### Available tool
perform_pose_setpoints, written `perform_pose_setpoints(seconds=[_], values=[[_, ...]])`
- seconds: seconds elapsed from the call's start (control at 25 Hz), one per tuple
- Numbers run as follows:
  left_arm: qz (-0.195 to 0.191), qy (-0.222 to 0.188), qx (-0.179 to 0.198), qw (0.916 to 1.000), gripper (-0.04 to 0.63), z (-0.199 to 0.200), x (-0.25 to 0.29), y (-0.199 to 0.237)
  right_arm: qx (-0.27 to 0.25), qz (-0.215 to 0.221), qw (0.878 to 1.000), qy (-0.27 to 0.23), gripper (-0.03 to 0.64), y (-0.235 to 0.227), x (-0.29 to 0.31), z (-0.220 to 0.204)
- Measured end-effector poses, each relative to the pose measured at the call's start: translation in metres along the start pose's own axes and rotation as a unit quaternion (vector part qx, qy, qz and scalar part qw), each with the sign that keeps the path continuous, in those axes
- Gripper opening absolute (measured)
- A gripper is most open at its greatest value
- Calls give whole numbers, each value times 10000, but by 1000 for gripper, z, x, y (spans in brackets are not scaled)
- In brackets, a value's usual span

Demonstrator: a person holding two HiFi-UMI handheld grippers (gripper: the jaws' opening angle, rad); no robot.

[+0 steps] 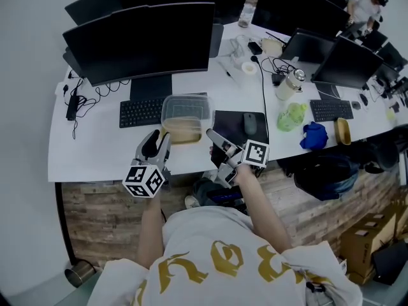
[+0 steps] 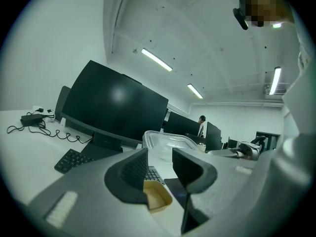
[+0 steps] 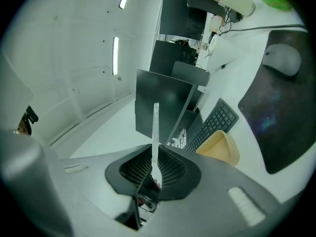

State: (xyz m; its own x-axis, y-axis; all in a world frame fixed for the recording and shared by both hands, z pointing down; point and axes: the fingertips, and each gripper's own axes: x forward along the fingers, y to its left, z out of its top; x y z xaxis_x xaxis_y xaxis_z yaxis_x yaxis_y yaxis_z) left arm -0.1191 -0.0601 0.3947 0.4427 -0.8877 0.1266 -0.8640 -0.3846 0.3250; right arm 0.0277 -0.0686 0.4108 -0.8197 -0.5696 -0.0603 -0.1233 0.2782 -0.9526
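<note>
A tan open tray (image 1: 182, 131) sits near the desk's front edge, and a clear plastic tub (image 1: 186, 109) stands just behind it. My left gripper (image 1: 164, 139) is open at the tray's left corner. In the left gripper view the tray (image 2: 157, 197) lies below the gap of the left gripper (image 2: 160, 157), with the clear tub (image 2: 168, 143) beyond. My right gripper (image 1: 211, 134) hovers just right of the tray. It (image 3: 154, 169) is shut on a thin clear plastic utensil (image 3: 156, 127) that sticks straight out. The tray (image 3: 219, 149) shows to its right.
A black keyboard (image 1: 141, 112) and a large monitor (image 1: 143, 40) stand behind the tray. A mouse (image 1: 249, 123) rests on a black pad (image 1: 233, 121) to the right. Farther right are a metal bottle (image 1: 290, 85), a green item (image 1: 291, 116) and a blue cloth (image 1: 313, 136).
</note>
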Motion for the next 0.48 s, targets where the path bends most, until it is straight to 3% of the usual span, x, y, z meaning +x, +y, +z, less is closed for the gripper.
perform_pose_setpoints(seconds=[0.48], values=[[-15,-1,2,10000,153,-1,2,-3,13,-56,10000,14,69,-2,-5,-1]])
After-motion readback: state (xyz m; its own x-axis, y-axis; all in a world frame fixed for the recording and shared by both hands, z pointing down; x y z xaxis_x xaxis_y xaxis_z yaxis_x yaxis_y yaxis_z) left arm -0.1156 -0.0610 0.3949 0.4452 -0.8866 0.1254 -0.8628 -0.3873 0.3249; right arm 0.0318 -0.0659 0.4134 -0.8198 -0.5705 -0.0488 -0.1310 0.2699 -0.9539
